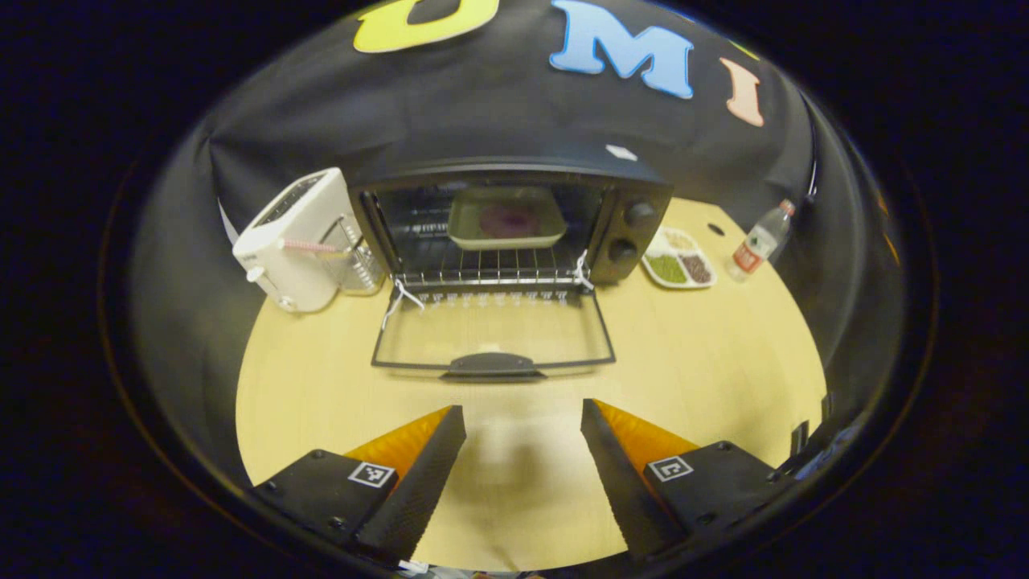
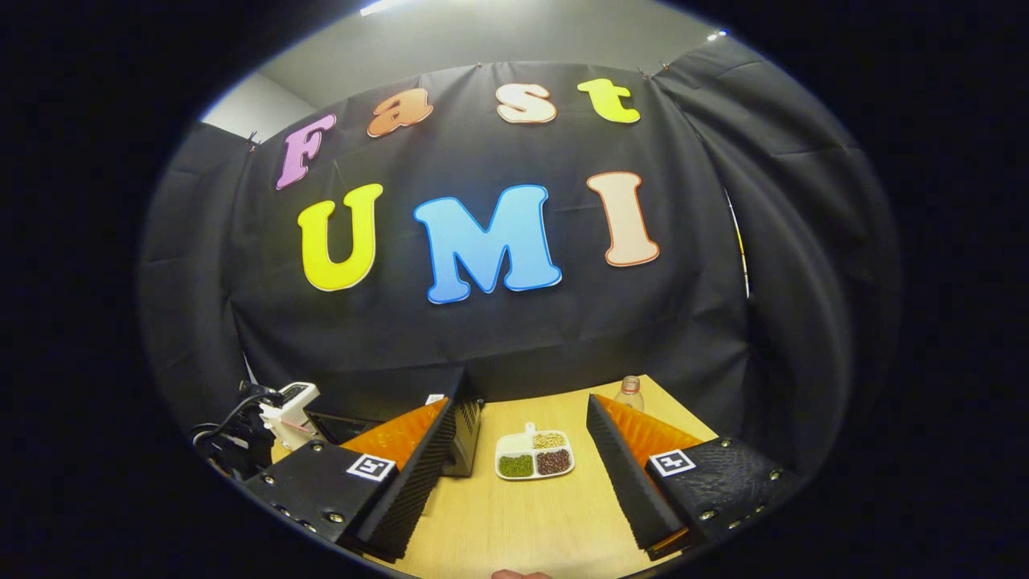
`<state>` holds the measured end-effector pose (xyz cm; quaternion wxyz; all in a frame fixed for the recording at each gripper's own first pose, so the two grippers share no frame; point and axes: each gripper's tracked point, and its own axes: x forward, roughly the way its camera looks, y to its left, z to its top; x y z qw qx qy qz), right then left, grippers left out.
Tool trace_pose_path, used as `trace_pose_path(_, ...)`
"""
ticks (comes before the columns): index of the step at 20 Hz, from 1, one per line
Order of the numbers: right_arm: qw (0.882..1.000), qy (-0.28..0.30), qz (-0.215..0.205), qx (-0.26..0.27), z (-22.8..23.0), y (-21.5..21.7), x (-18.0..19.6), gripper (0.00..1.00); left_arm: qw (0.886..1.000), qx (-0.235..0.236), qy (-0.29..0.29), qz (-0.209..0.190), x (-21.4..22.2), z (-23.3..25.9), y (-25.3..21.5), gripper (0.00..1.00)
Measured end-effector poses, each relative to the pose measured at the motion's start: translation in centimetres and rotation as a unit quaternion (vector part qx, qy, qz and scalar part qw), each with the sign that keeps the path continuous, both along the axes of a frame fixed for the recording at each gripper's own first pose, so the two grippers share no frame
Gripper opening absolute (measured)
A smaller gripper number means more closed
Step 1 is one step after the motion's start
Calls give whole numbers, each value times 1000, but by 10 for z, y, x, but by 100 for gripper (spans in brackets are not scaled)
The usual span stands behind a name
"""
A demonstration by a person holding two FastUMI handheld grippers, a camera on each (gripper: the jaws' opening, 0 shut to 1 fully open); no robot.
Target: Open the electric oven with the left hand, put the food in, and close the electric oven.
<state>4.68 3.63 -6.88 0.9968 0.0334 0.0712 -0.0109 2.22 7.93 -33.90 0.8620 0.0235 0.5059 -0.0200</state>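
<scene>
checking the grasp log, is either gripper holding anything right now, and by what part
Nothing is held. The left gripper is open above the bare table, short of the oven door; the right gripper is open too.

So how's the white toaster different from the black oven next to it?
The toaster is white and the smaller of the two; the oven is black and wider. The oven's glass door lies folded down open with a tray on its rack; the toaster has slots on top. Both stand on the wooden table, against the booth wall.
</scene>
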Motion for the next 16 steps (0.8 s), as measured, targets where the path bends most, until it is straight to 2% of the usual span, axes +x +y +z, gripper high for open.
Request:
trace_pose_path(8,999,24,-20,-14,-15,-20,6,99,998,7,68,-5,30,-68,12,99)
trace_pose_path(16,999,32,-29,-16,-21,-25,6,99,995,10,101,7,42,-99,26,100)
